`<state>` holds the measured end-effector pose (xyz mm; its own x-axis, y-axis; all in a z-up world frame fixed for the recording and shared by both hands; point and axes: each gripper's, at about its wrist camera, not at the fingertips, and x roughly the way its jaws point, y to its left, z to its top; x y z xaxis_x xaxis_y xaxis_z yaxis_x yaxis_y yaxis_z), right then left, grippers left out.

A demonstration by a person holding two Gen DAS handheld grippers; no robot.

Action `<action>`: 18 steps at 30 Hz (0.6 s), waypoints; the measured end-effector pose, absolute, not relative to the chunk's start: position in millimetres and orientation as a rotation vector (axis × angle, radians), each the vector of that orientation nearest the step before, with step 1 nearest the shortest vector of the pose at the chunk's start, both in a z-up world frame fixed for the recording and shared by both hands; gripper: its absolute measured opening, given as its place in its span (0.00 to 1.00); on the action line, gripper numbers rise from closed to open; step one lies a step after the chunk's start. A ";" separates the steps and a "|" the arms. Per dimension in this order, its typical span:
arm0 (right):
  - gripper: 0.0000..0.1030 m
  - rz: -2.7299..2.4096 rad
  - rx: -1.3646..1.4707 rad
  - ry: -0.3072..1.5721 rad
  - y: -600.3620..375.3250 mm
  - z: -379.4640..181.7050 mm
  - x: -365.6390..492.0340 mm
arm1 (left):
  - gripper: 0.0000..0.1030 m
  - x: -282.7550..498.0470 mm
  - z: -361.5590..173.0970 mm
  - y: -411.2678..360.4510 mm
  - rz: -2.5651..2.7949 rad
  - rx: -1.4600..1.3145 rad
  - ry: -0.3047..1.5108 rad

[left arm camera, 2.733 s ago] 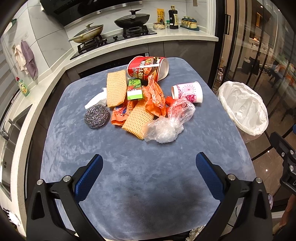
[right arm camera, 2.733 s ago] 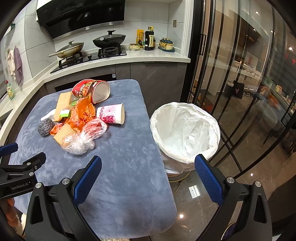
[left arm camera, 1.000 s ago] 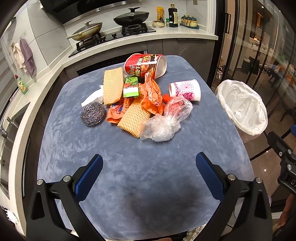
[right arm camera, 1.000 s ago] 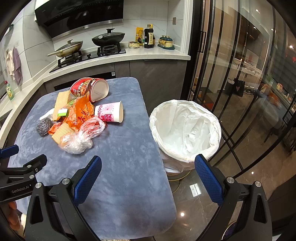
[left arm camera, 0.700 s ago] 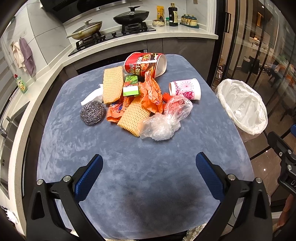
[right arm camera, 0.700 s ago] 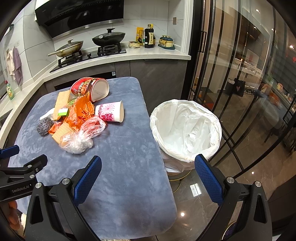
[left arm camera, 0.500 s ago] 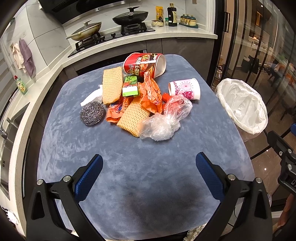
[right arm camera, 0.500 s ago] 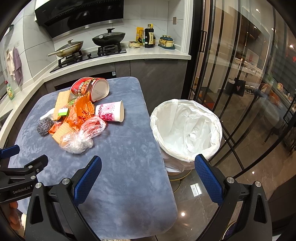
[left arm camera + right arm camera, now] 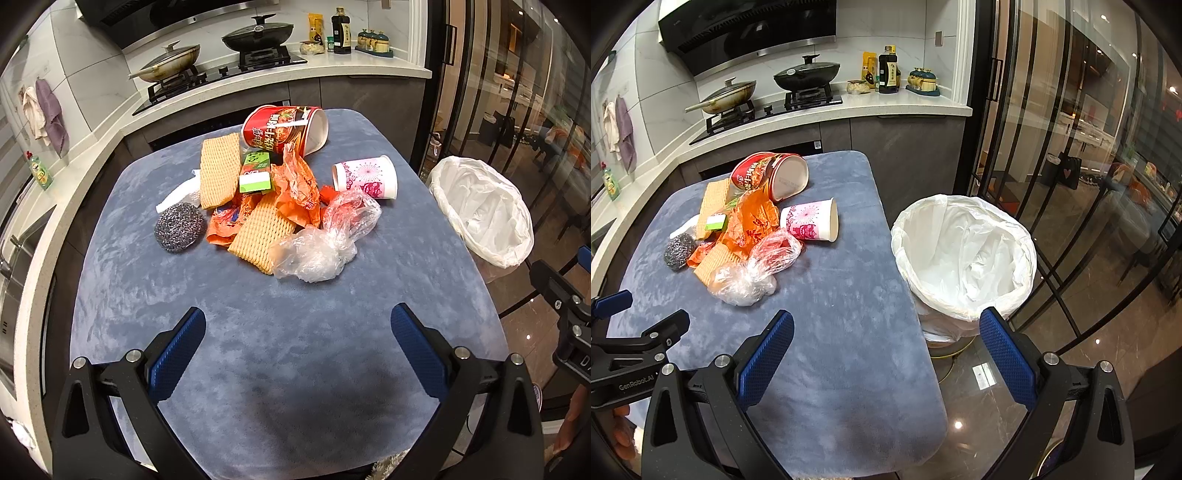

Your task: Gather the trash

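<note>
A heap of trash lies on the blue-grey table (image 9: 295, 350): a red noodle tub (image 9: 284, 129) on its side, a pink paper cup (image 9: 365, 177) on its side, a clear plastic bag (image 9: 325, 240), orange wrappers (image 9: 295, 184), tan foam nets (image 9: 219, 170), a green packet (image 9: 255, 173), a steel scourer (image 9: 180, 227). A bin with a white liner (image 9: 964, 254) stands right of the table. My left gripper (image 9: 297, 343) is open and empty, over the table's near part. My right gripper (image 9: 886, 347) is open and empty, over the table's right edge by the bin.
A kitchen counter (image 9: 332, 70) with a hob, two pans and bottles runs behind the table. Glass doors (image 9: 1071, 129) stand behind the bin. The left gripper shows at the lower left of the right wrist view (image 9: 635, 339).
Both views have shifted only slightly; the trash pile sits marginally lower and leftward in the left view. Both grippers stay open and empty.
</note>
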<state>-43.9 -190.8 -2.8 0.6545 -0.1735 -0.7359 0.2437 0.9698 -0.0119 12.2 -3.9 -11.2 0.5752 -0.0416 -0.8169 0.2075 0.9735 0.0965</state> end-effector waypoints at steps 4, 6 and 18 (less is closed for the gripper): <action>0.93 -0.233 0.095 0.830 -192.6 -2.4 -42.2 | 0.93 13.6 -12.8 -2.6 -0.147 0.190 0.933; 0.93 -0.231 0.094 0.832 -191.0 -3.4 -40.5 | 0.93 14.1 -14.3 -2.2 -0.157 0.181 0.936; 0.93 -0.237 0.103 0.842 -185.6 -23.7 -15.7 | 0.93 36.1 -33.9 29.4 -0.176 0.084 0.956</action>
<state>-15.7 -185.6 -23.7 0.6415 -0.1670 -0.7488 0.2485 0.9686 -0.0032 36.1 29.4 -33.9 0.5638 -0.1122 -0.8182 0.1865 0.9824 -0.0063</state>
